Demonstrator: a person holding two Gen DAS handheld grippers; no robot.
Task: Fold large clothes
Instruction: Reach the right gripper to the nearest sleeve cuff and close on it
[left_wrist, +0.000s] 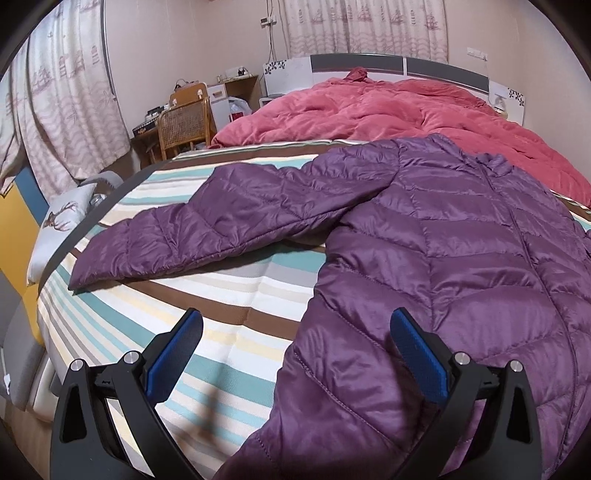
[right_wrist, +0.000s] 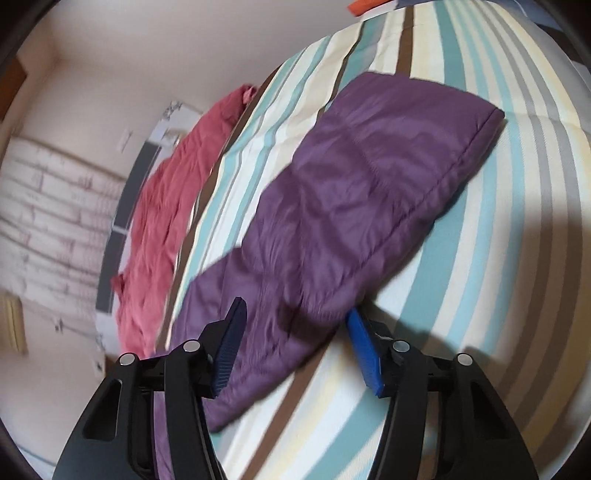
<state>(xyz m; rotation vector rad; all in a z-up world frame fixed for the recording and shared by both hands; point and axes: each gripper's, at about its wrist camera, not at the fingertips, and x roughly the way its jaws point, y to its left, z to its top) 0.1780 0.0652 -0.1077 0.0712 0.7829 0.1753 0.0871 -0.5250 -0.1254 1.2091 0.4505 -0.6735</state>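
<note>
1. A purple puffy jacket (left_wrist: 443, 258) lies flat on a striped bed sheet (left_wrist: 192, 306); it fills the right and middle of the left wrist picture; one sleeve (left_wrist: 207, 229) reaches out to the left.
2. The left gripper (left_wrist: 295, 354) is at the bottom of that picture; its blue pads (left_wrist: 421, 362) are spread wide; the jacket's lower edge lies between them, but the pads do not press on it.
3. A red blanket (left_wrist: 388, 110) is bunched at the top, behind the jacket.
4. In the right wrist picture the other sleeve (right_wrist: 354, 206) runs from the bottom left up to the upper right.
5. The right gripper (right_wrist: 295, 328) is partly spread, one pad on each side of that sleeve; the picture is blurry, so I cannot tell if it pinches the sleeve.
</note>
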